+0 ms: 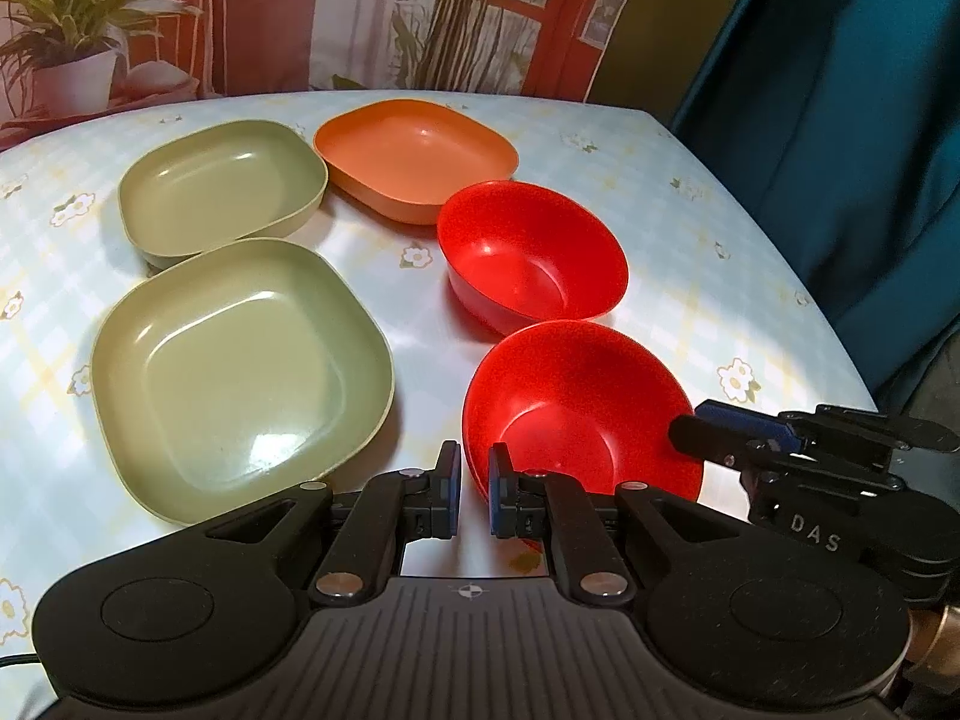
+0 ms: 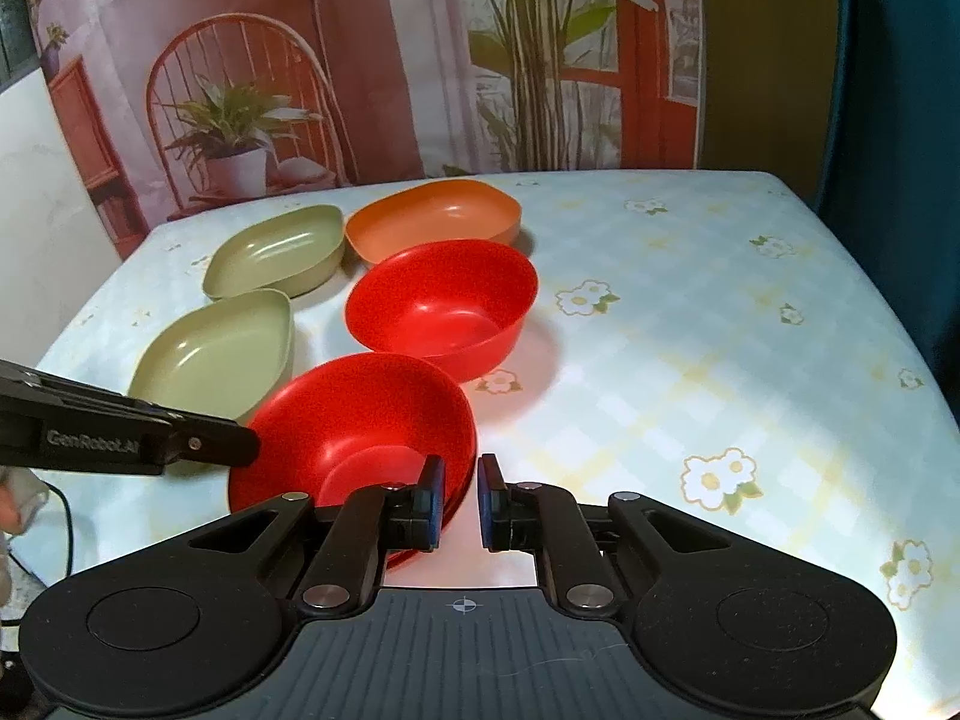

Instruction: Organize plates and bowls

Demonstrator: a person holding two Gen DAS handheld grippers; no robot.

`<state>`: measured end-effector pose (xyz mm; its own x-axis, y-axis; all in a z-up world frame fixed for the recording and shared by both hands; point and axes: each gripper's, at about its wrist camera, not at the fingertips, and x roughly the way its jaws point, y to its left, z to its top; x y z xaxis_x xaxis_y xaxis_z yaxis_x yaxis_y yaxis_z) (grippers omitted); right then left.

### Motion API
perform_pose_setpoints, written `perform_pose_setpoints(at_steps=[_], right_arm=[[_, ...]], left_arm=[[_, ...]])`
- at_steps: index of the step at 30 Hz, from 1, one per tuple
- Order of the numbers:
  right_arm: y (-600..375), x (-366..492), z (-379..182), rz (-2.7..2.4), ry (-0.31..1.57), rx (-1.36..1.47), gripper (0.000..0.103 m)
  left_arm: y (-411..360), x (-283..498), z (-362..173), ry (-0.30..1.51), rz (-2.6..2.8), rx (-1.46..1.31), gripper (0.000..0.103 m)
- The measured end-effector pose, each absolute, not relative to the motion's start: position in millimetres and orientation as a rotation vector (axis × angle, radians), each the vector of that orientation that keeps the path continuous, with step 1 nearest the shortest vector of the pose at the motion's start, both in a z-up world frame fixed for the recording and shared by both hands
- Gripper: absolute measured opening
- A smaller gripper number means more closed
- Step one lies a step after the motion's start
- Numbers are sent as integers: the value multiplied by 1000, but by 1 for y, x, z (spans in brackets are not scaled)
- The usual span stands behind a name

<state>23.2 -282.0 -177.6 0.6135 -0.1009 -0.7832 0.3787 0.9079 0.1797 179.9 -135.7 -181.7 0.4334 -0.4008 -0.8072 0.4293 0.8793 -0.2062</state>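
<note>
Straddling near red bowl (image 1: pixel 579 414) rim, left gripper (image 1: pixel 474 495) jaws narrowly parted

Left wrist camera looking forward, down across table (image 1: pixel 690 252) from near edge; right wrist camera facing same way from further right; both sharing near red bowl (image 1: pixel 576 408) (image 2: pixel 360 420), close below lenses.

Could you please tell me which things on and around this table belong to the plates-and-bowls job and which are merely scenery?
Part of the job:
near red bowl
far red bowl
near green plate
far green plate
orange plate
left claw and right claw, both at the near red bowl's rim

Just scenery:
floral tablecloth
printed backdrop
teal curtain
</note>
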Motion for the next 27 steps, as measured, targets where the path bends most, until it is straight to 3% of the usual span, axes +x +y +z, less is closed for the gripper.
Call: perform_pose_setpoints(at_steps=[10, 27], right_arm=[[-303, 28, -173, -276, 783, 375, 19], [-353, 77, -199, -295, 727, 494, 20]], left_arm=[[-134, 201, -160, 894, -510, 21, 10], [-178, 255, -175, 925, -518, 59, 11]])
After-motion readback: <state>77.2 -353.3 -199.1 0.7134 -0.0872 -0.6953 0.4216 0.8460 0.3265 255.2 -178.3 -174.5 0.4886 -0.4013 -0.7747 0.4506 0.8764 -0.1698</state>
